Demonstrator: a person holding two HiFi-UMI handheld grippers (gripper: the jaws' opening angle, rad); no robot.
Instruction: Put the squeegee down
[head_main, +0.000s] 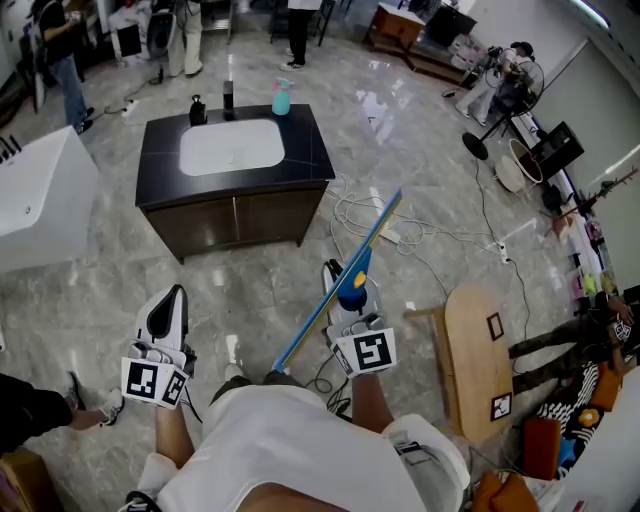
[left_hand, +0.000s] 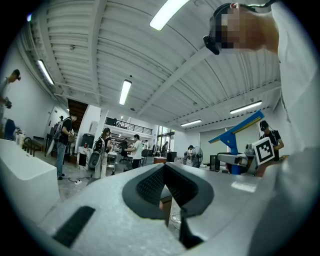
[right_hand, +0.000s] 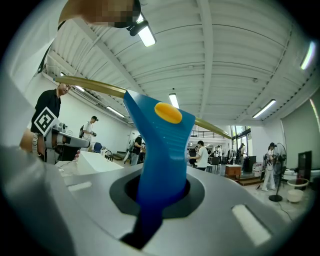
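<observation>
Squeegee (head_main: 356, 272) off the floor, blue handle clamped between the jaws of the right gripper (head_main: 350, 290), gripper pointing level. Yellow button near the handle's top. Long blade set across that top, slanting from 1 o'clock to 7 o'clock in the head view, far end above the white cables (head_main: 375, 215) strewn on the marble floor (head_main: 250, 290). Left gripper (head_main: 172, 300) at 9 o'clock of the right one, well apart, jaws together on nothing. Wooden stool (head_main: 475, 350) near the right gripper at 3 o'clock. Farther out at 11 o'clock, vanity cabinet (head_main: 160, 165) with black top and white basin (head_main: 232, 147). Along the top's far edge, a teal bottle (head_main: 281, 98) and a black bottle (head_main: 228, 96). White bathtub (head_main: 40, 190) at 10 o'clock.
</observation>
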